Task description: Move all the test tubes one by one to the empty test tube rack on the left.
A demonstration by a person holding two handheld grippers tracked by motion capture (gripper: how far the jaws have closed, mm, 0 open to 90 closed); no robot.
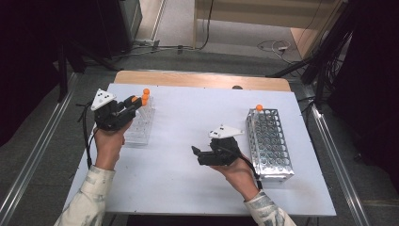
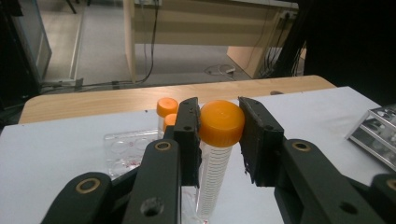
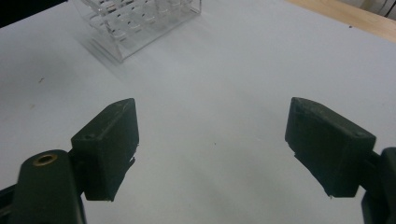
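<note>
My left gripper (image 2: pixel 218 140) is shut on a clear graduated tube with an orange cap (image 2: pixel 221 122), its pads pressing just under the cap. The tube stands upright over a clear plastic rack (image 2: pixel 128 148), behind which two more orange caps (image 2: pixel 166 106) show. In the high view my left gripper (image 1: pixel 133 102) is at the table's left, over the clear rack (image 1: pixel 139 126). My right gripper (image 1: pixel 197 156) rests at mid-table pointing left. Its jaws (image 3: pixel 219 149) stand wide open over bare white table, nothing between them.
A metal wire rack (image 1: pixel 270 141) stands at the right of the white table (image 1: pixel 188 183), with one orange-capped tube (image 1: pixel 259 108) at its far corner. The clear rack (image 3: pixel 140 23) lies well beyond my right gripper. A wooden strip (image 1: pixel 202 79) runs along the far edge.
</note>
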